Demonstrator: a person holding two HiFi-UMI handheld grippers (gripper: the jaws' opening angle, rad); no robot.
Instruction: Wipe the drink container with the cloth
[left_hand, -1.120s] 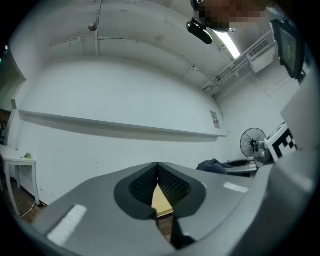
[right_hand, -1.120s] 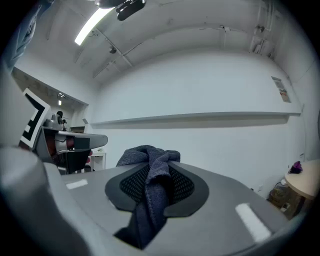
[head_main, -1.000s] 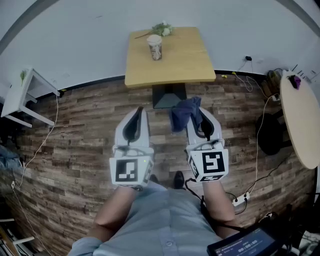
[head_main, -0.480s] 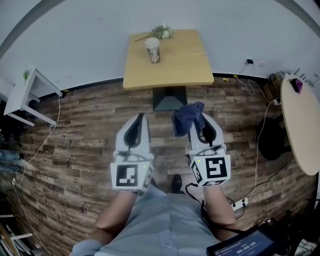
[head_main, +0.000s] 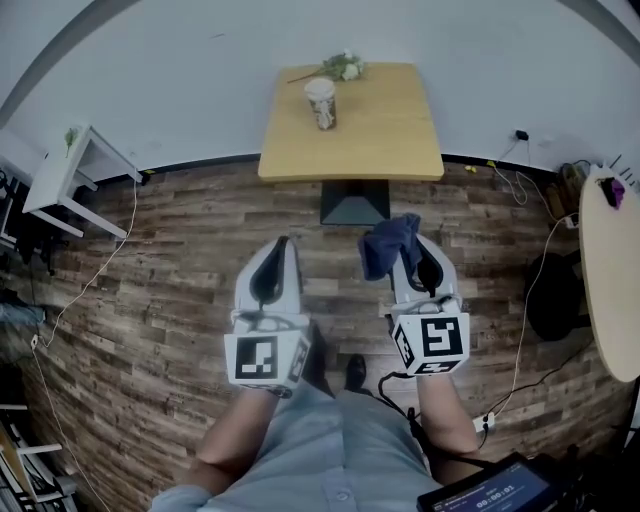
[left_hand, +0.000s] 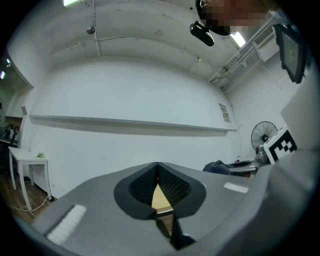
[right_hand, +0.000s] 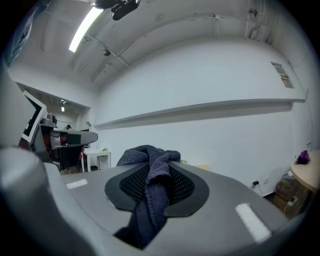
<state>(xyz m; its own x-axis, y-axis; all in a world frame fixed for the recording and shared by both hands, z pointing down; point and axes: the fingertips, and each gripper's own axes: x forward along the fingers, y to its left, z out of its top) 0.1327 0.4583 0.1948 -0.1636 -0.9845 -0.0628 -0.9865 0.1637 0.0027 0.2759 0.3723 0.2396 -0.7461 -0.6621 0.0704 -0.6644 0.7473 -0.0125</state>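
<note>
The drink container (head_main: 321, 102), a patterned paper cup, stands on the far part of a small wooden table (head_main: 380, 135) against the wall. My right gripper (head_main: 404, 247) is shut on a dark blue cloth (head_main: 387, 243), which bunches over its tips; the cloth (right_hand: 155, 187) fills the gap between the jaws in the right gripper view. My left gripper (head_main: 275, 255) is shut with nothing in it; its pads (left_hand: 172, 185) meet at the tip, with the table (left_hand: 160, 198) seen through the gap. Both grippers hang over the wooden floor, well short of the table.
A sprig of flowers (head_main: 338, 67) lies behind the cup. A white side table (head_main: 70, 175) stands at the left and a round pale table (head_main: 608, 270) at the right. Cables and a power strip (head_main: 486, 420) trail over the floor at the right. The table's dark base (head_main: 354, 202) sits ahead.
The table and cup have shifted right and slightly down in the head view. Both grippers sit lower in the frame, still shut, with the cloth held as before.
</note>
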